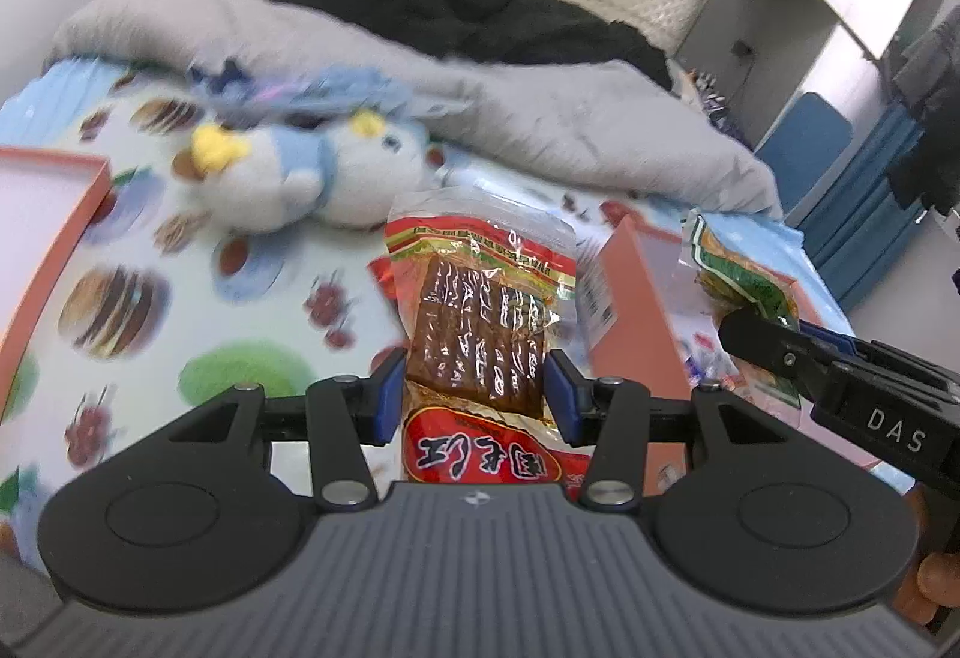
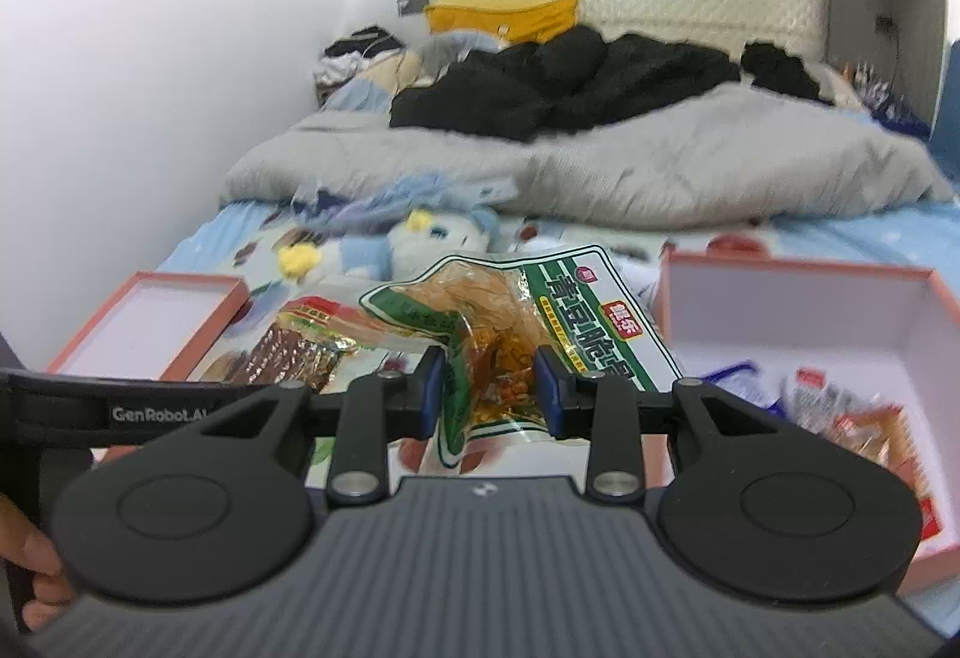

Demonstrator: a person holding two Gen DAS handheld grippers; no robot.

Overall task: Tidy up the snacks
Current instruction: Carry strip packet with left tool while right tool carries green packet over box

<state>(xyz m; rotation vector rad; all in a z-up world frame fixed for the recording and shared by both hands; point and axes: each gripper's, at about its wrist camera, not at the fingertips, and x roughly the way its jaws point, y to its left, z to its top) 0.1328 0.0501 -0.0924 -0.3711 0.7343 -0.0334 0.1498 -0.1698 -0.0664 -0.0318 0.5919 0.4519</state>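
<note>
My left gripper (image 1: 474, 394) is shut on a red snack packet (image 1: 480, 316) of brown dried tofu and holds it above the bed. The same packet shows in the right wrist view (image 2: 294, 352). My right gripper (image 2: 489, 388) is shut on a green-trimmed snack packet (image 2: 540, 310), crumpled between the pads; it also shows in the left wrist view (image 1: 744, 280). A salmon box (image 2: 810, 286) at the right holds several snack packets. A second salmon box (image 2: 150, 316) stands at the left.
The bed has a sheet printed with food pictures (image 1: 198, 298). A blue and white plush toy (image 1: 288, 166) lies beyond the packets. A grey duvet (image 2: 660, 166) and black clothes (image 2: 570, 75) fill the far half. White wall at the left.
</note>
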